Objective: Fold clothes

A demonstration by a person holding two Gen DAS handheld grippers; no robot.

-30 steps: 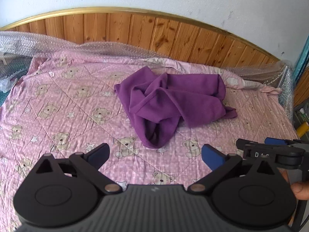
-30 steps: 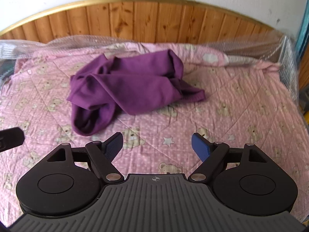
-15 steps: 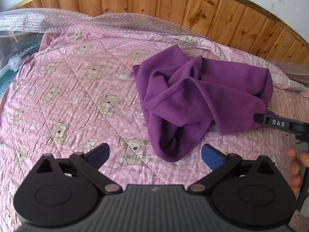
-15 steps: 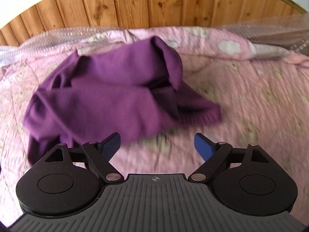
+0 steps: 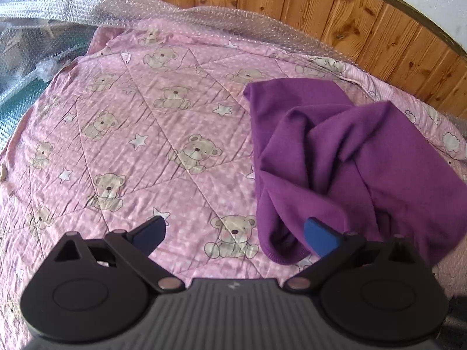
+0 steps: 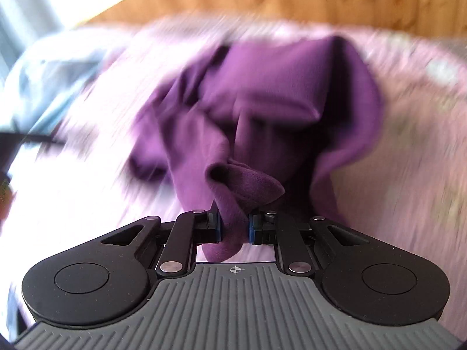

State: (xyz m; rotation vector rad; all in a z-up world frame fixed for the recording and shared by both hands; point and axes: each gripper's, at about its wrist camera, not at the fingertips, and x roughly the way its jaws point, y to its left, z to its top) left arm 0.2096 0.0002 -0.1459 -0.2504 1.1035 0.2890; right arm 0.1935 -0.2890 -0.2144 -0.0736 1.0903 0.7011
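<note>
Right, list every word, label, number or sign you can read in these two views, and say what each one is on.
No readable text in either view.
Left gripper: only a small pale mark on the grey body, no letters.
Right gripper: only a crosshair mark on the grey body, no letters.
Pink quilt: bear and star print, no words.
Purple garment: no label or tag shows.
The right wrist view is motion-blurred beyond the jaws.

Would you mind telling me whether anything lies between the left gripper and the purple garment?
Nothing visible does. The open left gripper hovers over bare pink quilt, with the purple garment just beyond its right fingertip. The right gripper already pinches the garment.
</note>
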